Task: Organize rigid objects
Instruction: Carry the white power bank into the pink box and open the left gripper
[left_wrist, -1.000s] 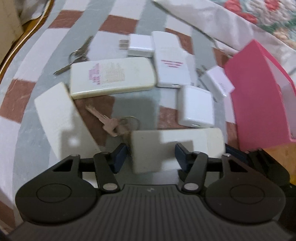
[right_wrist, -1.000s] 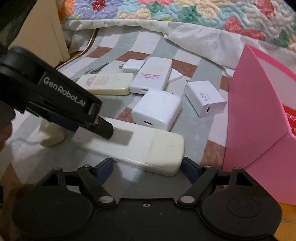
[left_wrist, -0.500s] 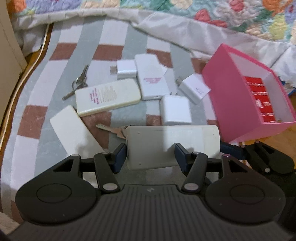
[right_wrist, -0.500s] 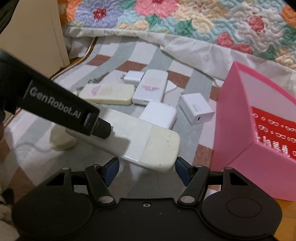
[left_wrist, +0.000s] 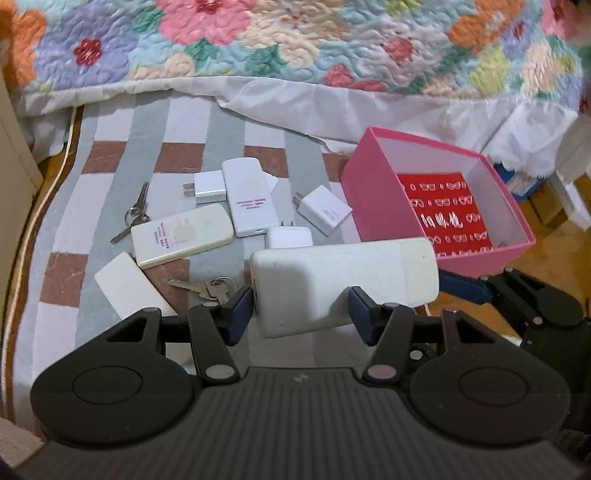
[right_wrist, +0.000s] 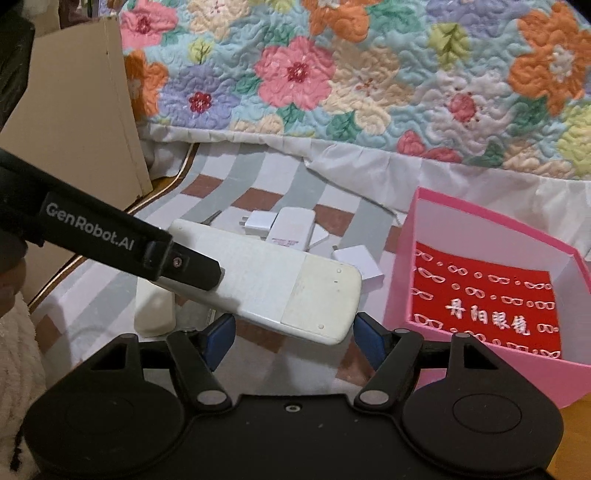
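Observation:
My left gripper (left_wrist: 301, 312) is shut on one end of a long white power bank (left_wrist: 343, 282) and holds it in the air above the striped cloth. The same power bank (right_wrist: 273, 284) shows in the right wrist view, with the left gripper's black finger (right_wrist: 184, 264) on it. My right gripper (right_wrist: 293, 338) is shut on the power bank's other end. An open pink box (left_wrist: 373, 199) with a red lining stands to the right; it also shows in the right wrist view (right_wrist: 402, 277).
On the cloth lie two more white power banks (left_wrist: 183, 240) (left_wrist: 249, 201), several white chargers (left_wrist: 210, 186) (left_wrist: 325, 210), a flat white block (left_wrist: 127, 288) and two key bunches (left_wrist: 135, 218) (left_wrist: 207, 288). A floral quilt (left_wrist: 295, 40) rises behind. A beige panel (right_wrist: 74, 129) stands left.
Both grippers have lifted the long power bank off the cloth and risen well above it. The view now takes in the whole pink box and the quilt.

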